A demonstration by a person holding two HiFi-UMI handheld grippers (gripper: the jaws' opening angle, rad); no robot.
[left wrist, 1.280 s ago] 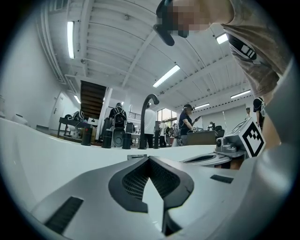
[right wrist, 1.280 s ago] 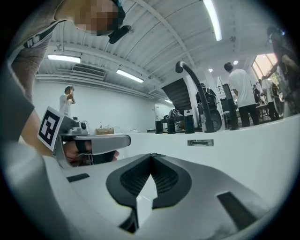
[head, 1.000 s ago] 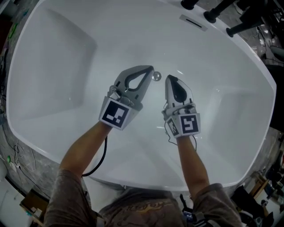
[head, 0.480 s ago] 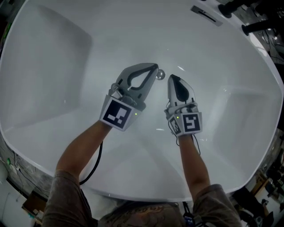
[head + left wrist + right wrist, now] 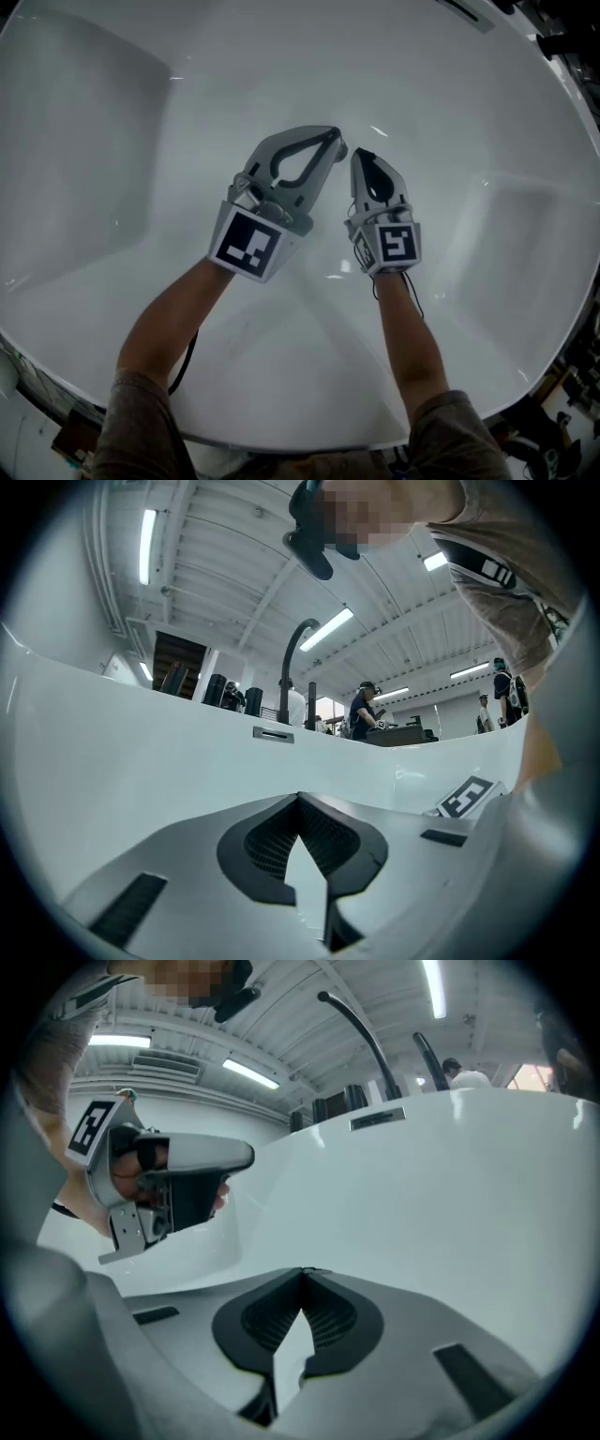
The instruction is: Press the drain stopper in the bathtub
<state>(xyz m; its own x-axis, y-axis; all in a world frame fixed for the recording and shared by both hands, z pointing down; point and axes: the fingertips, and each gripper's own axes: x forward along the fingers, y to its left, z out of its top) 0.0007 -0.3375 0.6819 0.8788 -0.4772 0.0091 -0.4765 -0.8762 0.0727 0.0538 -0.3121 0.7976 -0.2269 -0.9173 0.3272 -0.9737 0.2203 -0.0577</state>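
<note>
Your left tongs: jaws closed tip to tip, nothing between them. Tip sits low over bathtub floor, right at drain stopper. Stopper is small, shiny, round, at tub's middle, mostly hidden under that tip; only edge peeks out. Cannot tell whether tip touches it. Your right tongs: jaws also together, empty, tip just beside stopper on opposite side. Two tips near each other, not touching. Overflow slot on far tub wall, dark faucet above rim.
</note>
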